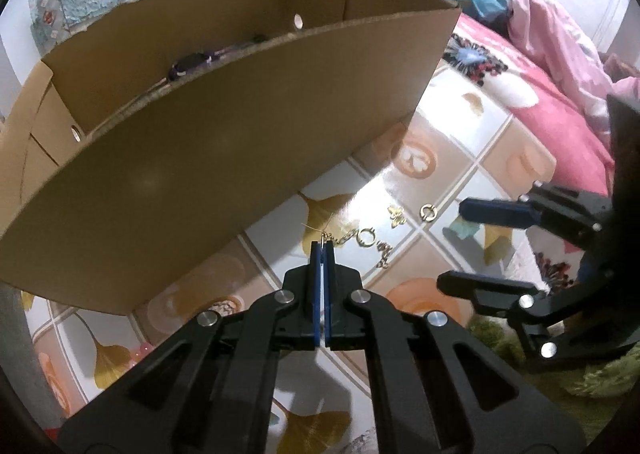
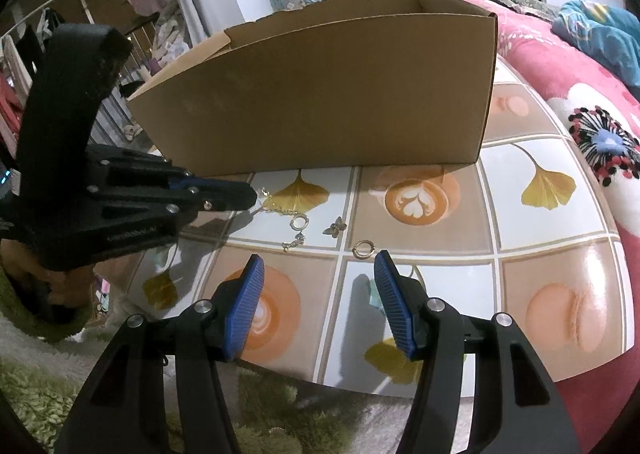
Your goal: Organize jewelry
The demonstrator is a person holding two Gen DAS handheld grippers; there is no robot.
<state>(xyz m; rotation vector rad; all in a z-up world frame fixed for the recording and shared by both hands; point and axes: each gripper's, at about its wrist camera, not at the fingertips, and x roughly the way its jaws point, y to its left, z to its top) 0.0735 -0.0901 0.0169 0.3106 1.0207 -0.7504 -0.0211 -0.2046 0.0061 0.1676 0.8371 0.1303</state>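
Observation:
Small gold jewelry lies on a patterned table in front of a cardboard box [image 1: 224,142]. My left gripper [image 1: 322,246] is shut on the end of a thin gold chain [image 1: 340,239], low over the table; it also shows in the right wrist view [image 2: 252,196], with the chain [image 2: 280,210] trailing right. Nearby lie a gold ring [image 2: 299,223], a butterfly charm [image 2: 335,228], a small chain piece [image 2: 294,243] and a second ring [image 2: 363,248]. My right gripper [image 2: 318,274] is open and empty, just short of the second ring.
The box [image 2: 320,98] stands open-topped at the table's far side, with dark items inside [image 1: 192,64]. A pink floral blanket [image 2: 580,94] borders the table on the right. Green shag rug [image 2: 40,394] lies below the table's near edge.

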